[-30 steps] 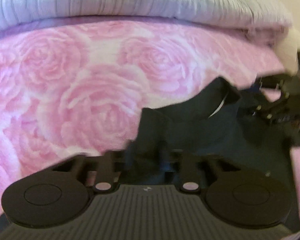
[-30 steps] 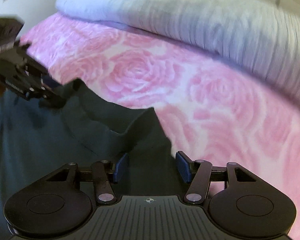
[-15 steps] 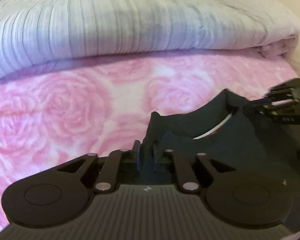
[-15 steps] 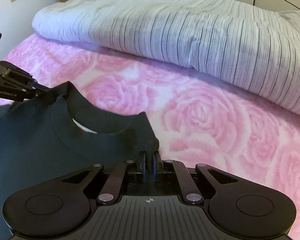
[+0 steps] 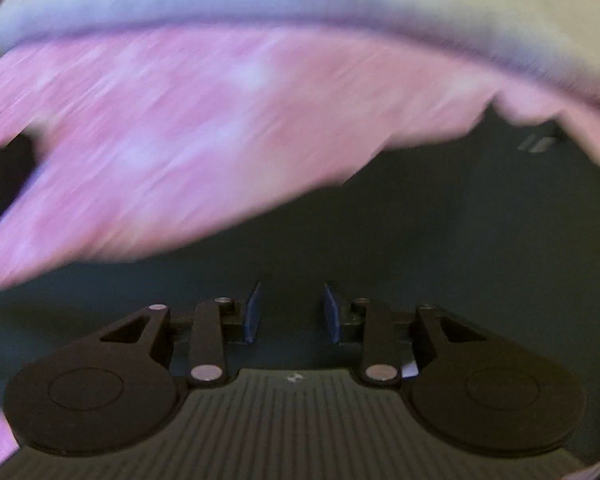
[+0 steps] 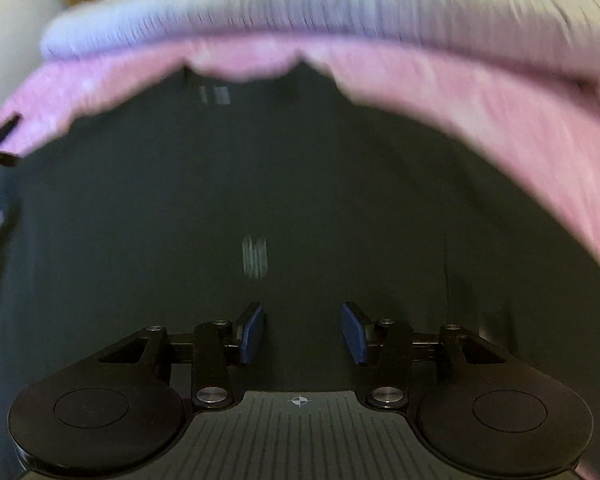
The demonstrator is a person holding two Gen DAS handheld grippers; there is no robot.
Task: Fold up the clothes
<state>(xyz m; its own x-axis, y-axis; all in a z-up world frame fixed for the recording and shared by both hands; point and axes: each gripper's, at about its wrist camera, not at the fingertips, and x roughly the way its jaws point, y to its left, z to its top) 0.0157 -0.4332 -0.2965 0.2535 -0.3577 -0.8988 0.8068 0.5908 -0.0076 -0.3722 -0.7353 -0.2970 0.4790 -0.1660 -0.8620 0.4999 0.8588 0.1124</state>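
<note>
You can read no text here. Pale marks on the dark shirt are blurred beyond reading.

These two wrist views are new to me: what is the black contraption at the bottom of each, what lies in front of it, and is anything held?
Each picture comes from a camera mounted on a hand-held tool that a person carries, one per hand, looking forward along its two fingers. The black shape at the bottom is that tool. The left tongs and the right tongs both stand open with blue pads apart, gripping nothing. Under them lies a dark garment, spread over a pink rose-patterned bedcover. Behind that is a folded pale striped duvet. Both views are blurred by motion, so fine details of the garment cannot be made out.
</note>
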